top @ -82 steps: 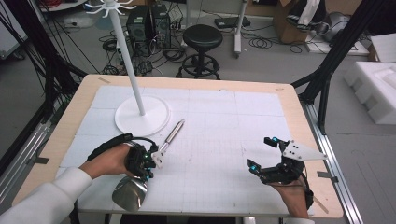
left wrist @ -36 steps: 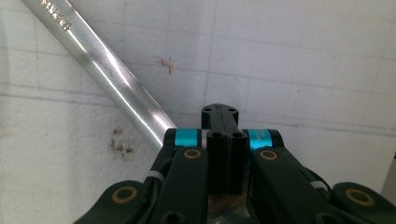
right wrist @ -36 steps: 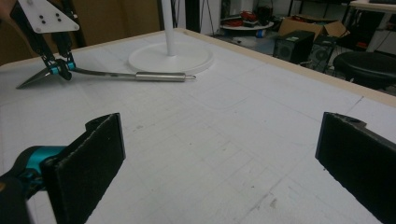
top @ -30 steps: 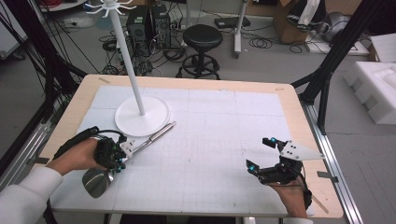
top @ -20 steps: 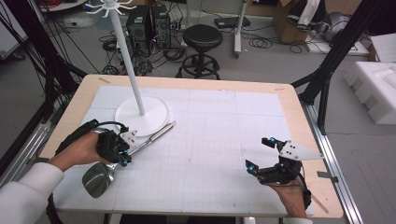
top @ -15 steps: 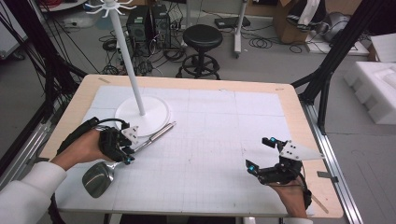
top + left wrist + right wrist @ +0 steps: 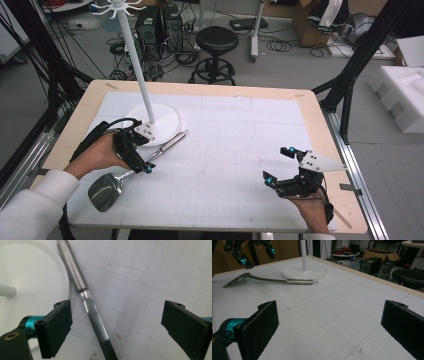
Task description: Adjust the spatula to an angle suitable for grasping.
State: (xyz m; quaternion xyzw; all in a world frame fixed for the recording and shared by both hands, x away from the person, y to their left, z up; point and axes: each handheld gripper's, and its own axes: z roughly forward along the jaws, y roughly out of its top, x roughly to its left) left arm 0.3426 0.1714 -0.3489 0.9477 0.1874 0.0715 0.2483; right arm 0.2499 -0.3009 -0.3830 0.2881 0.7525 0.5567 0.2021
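A metal spatula (image 7: pixel 131 171) is lying flat on the white surface (image 7: pixel 225 150), its broad blade pointing toward the person's near left edge and its handle end resting just beside the round base of the white stand (image 7: pixel 159 122). The left gripper (image 7: pixel 139 150) is hovering over the middle of the spatula's shaft, close in front of the stand's base. In the left gripper view, its jaws are standing wide apart with the shaft (image 7: pixel 93 315) running between them, nearer the left jaw and touching neither. The stand's thin pole is rising upright from its base. Well to the right of the stand, near the front right corner of the surface, the right gripper (image 7: pixel 280 167) is being held in the person's hand, its jaws spread wide with nothing between them, pointing across the surface toward the stand and spatula.
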